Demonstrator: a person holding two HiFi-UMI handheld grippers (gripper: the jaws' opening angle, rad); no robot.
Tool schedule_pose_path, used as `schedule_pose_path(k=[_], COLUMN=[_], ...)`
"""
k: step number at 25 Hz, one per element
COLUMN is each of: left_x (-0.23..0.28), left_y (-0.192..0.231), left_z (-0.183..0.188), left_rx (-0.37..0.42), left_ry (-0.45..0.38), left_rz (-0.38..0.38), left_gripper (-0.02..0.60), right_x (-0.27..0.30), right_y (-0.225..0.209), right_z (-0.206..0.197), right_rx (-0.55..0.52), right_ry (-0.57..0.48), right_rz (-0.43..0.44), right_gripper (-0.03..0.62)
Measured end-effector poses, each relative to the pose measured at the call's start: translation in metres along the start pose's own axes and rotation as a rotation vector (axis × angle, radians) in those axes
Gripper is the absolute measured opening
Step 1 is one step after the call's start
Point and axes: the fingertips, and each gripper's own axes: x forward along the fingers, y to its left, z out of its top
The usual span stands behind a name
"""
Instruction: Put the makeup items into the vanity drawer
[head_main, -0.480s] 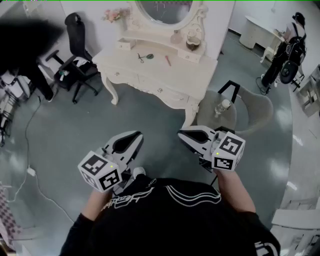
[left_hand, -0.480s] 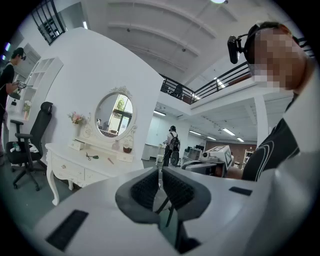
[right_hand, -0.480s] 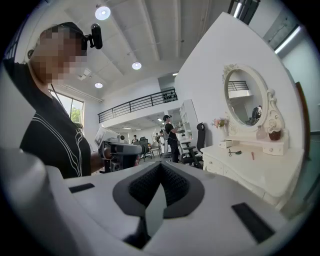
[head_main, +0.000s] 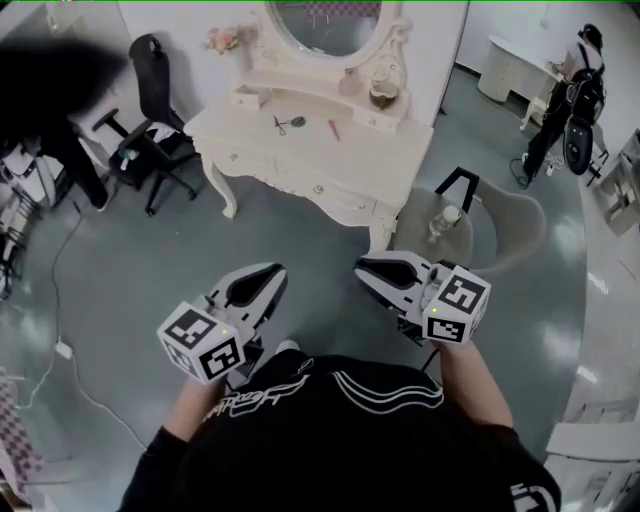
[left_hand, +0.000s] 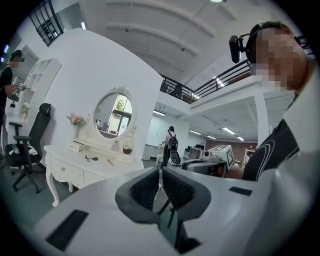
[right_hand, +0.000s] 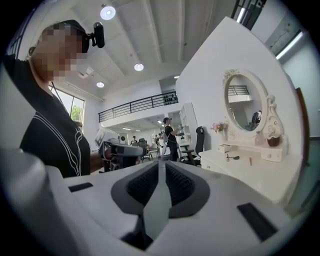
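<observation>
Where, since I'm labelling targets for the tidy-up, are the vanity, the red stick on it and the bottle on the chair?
vanity (head_main: 370, 165), head view, bare part of its top.
red stick (head_main: 334, 129), head view, its middle.
bottle (head_main: 443, 219), head view, its body.

Cream-white vanity table (head_main: 390, 150), carved legs, standing on grey floor (head_main: 150, 270).
- Tabletop, left of centre: dark looped tool (head_main: 281, 123); small green item (head_main: 300, 122) just beside it; red stick (head_main: 334, 129), near, apart.
- Raised back shelf (head_main: 300, 85): flowers (head_main: 226, 36) at left; pink bottle (head_main: 350, 83) and dark jar (head_main: 380, 96) at right.
- Oval mirror (head_main: 325, 20) rises behind the shelf.
</observation>
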Motion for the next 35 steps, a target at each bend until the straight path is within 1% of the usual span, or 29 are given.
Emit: schedule_pose_path(k=[1,3,4,6,9,12,13,16,19,23,28,31,35], left_x=[0.001,0.004,0.004,0.005,0.009,0.014,0.017,0.026,0.040,0.065,0.109,0.134,0.164], left_y=[0.001,0.004,0.007,0.015,0.031,0.053,0.061,0.091,0.129,0.191,0.283,0.338,0.399], left_z=[0.000,0.001,0.001,0.001,-0.002,-0.004,-0.004,-0.002,0.004,0.019,0.038,0.048,0.058], left_rx=[0.002,0.002,0.000,-0.007,-0.016,-0.025,-0.029,-0.045,-0.067,-0.084,-0.089,-0.064,-0.058], left_ry=[0.001,0.003,0.005,0.006,0.007,0.011,0.012,0.014,0.027,0.057,0.113,0.147,0.187], left_rz=[-0.001,0.000,0.002,0.010,0.021,0.026,0.027,0.029,0.023,-0.001,-0.041,-0.065,-0.099], left_gripper=[0.043,0.043,0.043,0.043,0.043,0.043,0.043,0.043,0.043,0.043,0.043,0.043,0.043], right_x=[0.001,0.003,0.005,0.009,0.020,0.034,0.039,0.057,0.082,0.123,0.181,0.217,0.253], right_y=[-0.002,-0.008,-0.012,-0.022,-0.040,-0.056,-0.063,-0.092,-0.128,-0.182,-0.258,-0.300,-0.353], right_z=[0.001,0.001,0.001,0.001,-0.002,0.000,0.002,0.003,0.006,0.012,0.019,0.022,0.025], right_rx=[0.012,0.029,0.031,0.033,0.029,-0.002,-0.012,-0.012,-0.017,-0.036,0.017,0.039,0.067], right_ry=[-0.008,-0.016,-0.018,-0.025,-0.028,-0.048,-0.054,-0.047,-0.014,0.037,0.064,0.083,0.089], right_rz=[-0.001,-0.009,-0.017,-0.034,-0.058,-0.064,-0.071,-0.100,-0.145,-0.231,-0.315,-0.353,-0.417], right_gripper=[0.059,0.182,0.214,0.232,0.236,0.237,0.251,0.264,0.264,0.264,0.264,0.262,0.262])
